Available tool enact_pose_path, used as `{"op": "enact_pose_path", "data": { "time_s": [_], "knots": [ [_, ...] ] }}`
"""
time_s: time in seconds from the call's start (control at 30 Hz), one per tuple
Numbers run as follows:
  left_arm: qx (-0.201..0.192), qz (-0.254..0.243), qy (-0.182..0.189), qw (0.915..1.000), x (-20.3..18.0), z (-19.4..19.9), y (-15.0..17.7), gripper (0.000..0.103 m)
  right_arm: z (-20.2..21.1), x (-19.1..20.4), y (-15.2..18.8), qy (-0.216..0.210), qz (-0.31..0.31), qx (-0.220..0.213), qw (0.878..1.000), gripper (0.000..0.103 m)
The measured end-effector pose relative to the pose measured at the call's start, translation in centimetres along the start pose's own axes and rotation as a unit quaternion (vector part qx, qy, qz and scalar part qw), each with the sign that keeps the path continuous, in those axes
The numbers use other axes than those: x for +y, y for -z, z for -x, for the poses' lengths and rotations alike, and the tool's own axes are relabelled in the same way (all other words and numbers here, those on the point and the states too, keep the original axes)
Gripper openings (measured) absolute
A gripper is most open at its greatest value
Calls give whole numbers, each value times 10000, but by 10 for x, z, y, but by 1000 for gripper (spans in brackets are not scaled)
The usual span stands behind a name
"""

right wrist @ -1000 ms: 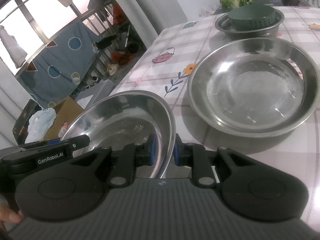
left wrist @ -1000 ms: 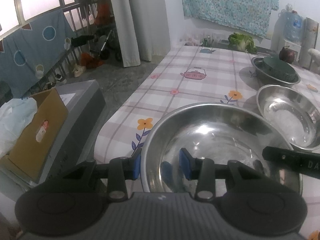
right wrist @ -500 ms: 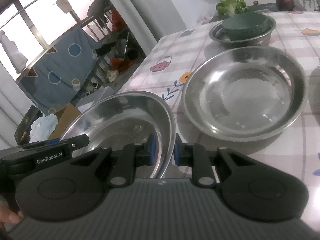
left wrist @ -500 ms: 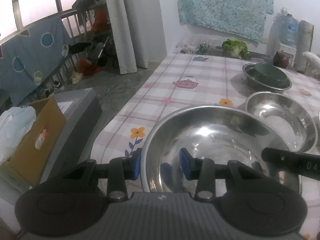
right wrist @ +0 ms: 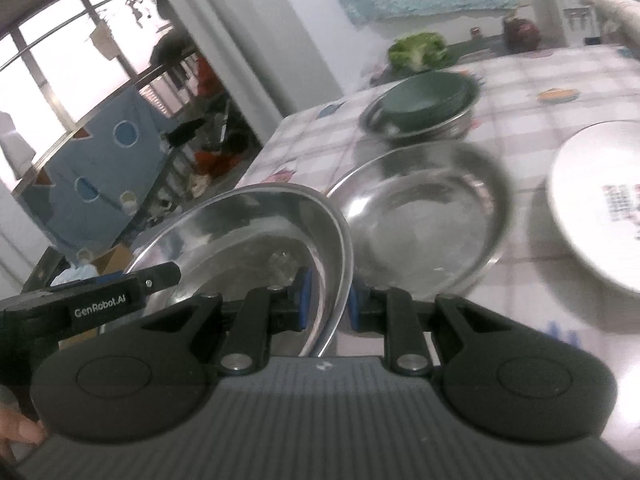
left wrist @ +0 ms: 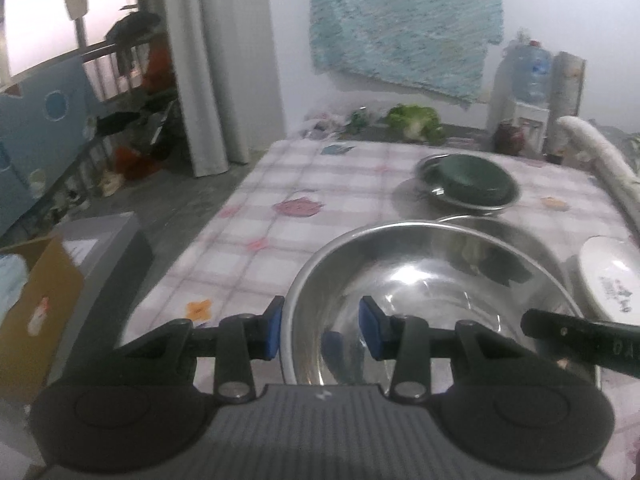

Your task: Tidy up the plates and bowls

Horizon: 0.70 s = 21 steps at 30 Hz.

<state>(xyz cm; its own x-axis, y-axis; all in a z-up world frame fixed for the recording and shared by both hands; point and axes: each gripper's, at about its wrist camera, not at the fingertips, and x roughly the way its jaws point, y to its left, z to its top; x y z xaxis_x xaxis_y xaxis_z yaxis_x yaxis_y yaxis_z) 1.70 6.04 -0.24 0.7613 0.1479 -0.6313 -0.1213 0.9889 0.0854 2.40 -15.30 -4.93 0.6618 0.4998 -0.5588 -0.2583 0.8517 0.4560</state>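
Fingers [right wrist: 301,300] of both grippers pinch the steel basin's [right wrist: 240,240] rim, lifted.

Each claw is matte black plastic: a ribbed grey-black deck at six o'clock, a round domed housing either side, and two angled finger links pinned by silver screws. The left claw [left wrist: 320,328] and right claw [right wrist: 326,300] carry blue pads [left wrist: 273,328]. One black arm [right wrist: 100,300] reads "GenRobot.AI" in white.
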Motion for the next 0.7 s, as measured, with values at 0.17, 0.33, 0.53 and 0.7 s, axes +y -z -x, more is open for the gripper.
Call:
{"op": "enact_pose_path", "data": {
  "time_s": [0.17,0.33,0.53,0.7],
  "knots": [
    [10,-241,345,9991,-26,-7,-4,41,22,-22,-3,332,-207,-211,9990,20],
    [90,-409,578,9974,-44,-17,-8,41,33,-41,-3,576,-388,-344,9970,20],
    [186,-538,645,9963,-56,-27,-10,41,33,-52,-2,705,-506,-387,9955,21],
    [288,-559,612,9961,-61,-36,-11,41,27,-58,-3,691,-584,-336,9953,22]
  ]
}}
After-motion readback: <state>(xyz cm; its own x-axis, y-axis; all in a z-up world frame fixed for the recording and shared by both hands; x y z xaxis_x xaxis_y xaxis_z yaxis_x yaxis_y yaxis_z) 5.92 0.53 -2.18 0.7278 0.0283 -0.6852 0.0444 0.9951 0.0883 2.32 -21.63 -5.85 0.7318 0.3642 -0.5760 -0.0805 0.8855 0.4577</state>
